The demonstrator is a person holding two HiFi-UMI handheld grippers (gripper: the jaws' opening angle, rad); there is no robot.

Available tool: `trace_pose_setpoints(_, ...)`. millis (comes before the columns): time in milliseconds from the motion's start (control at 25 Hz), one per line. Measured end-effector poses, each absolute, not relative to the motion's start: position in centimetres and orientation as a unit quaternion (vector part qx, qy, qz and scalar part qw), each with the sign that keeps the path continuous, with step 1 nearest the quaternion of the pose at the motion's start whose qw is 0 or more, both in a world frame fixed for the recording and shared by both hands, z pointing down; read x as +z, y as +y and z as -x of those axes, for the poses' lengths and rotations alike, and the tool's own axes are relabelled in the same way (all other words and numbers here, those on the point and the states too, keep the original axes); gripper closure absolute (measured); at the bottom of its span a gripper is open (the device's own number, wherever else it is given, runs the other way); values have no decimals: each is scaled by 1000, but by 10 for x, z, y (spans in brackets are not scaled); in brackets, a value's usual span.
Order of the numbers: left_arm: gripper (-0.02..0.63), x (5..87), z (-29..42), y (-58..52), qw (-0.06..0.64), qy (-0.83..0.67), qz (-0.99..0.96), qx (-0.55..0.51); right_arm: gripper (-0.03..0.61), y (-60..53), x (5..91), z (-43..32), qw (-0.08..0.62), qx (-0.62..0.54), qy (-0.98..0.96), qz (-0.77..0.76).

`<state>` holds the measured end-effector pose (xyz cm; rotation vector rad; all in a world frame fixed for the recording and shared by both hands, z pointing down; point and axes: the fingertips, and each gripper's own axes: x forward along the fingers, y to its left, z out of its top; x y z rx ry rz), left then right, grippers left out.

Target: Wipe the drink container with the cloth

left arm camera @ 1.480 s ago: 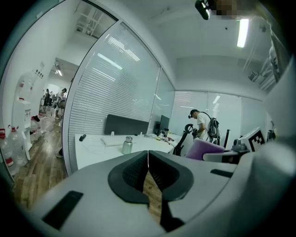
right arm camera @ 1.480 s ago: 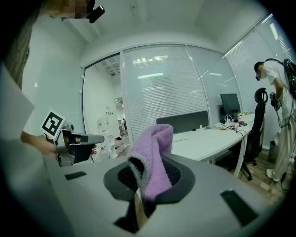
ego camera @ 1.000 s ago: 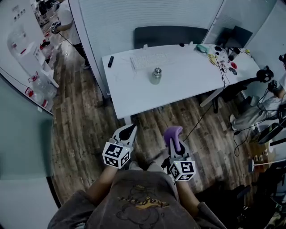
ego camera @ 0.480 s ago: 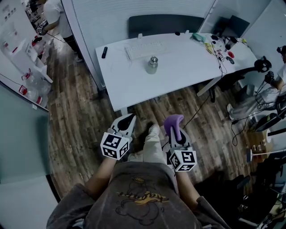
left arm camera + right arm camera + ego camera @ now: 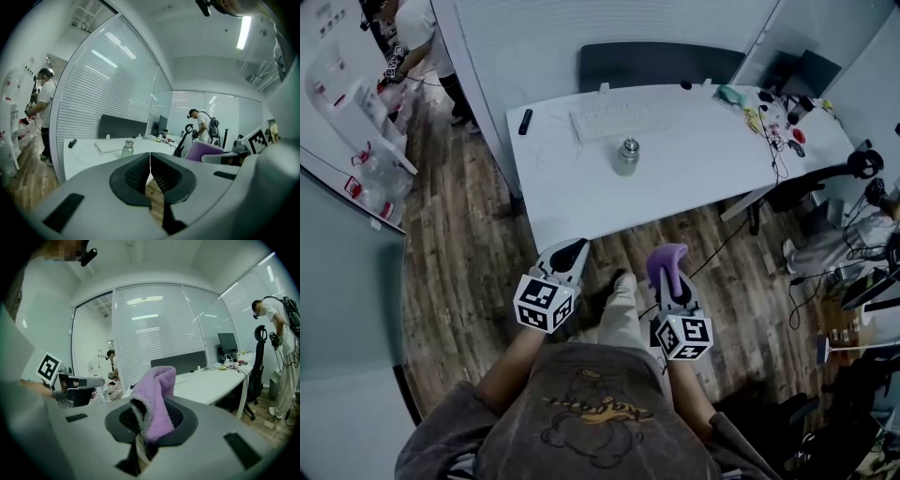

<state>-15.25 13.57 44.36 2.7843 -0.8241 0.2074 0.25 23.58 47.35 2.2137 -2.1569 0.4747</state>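
A small metal drink container (image 5: 626, 157) stands upright near the middle of the white table (image 5: 694, 178); it also shows far off in the left gripper view as the container (image 5: 127, 149). My left gripper (image 5: 569, 253) is held over the floor short of the table's near edge, shut with nothing between its pads (image 5: 138, 174). My right gripper (image 5: 668, 274) is beside it, shut on a purple cloth (image 5: 664, 264) that sticks up from the jaws as a folded purple cloth (image 5: 157, 397). Both grippers are well apart from the container.
A keyboard (image 5: 614, 119) and a black remote (image 5: 525, 121) lie on the table's far side, cables and small items (image 5: 769, 117) at its right end. A dark chair (image 5: 661, 66) stands behind it. People stand at the far left (image 5: 417, 37) and right (image 5: 276, 329). The floor is wood.
The view has shifted slightly as the person steps; the table sits a little nearer than half a second ago. Both grippers keep the same pose and grip.
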Motion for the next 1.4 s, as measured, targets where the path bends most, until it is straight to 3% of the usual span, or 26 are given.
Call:
trace_pose_setpoints(640, 593, 427, 69, -1, 123, -326, -934, 75, 535, 87, 462, -86, 25, 164, -734, -658)
trace_pose_setpoints(1400, 593, 428, 8, -80, 134, -398, -905, 71, 534, -4, 473, -155, 44, 179, -793, -581)
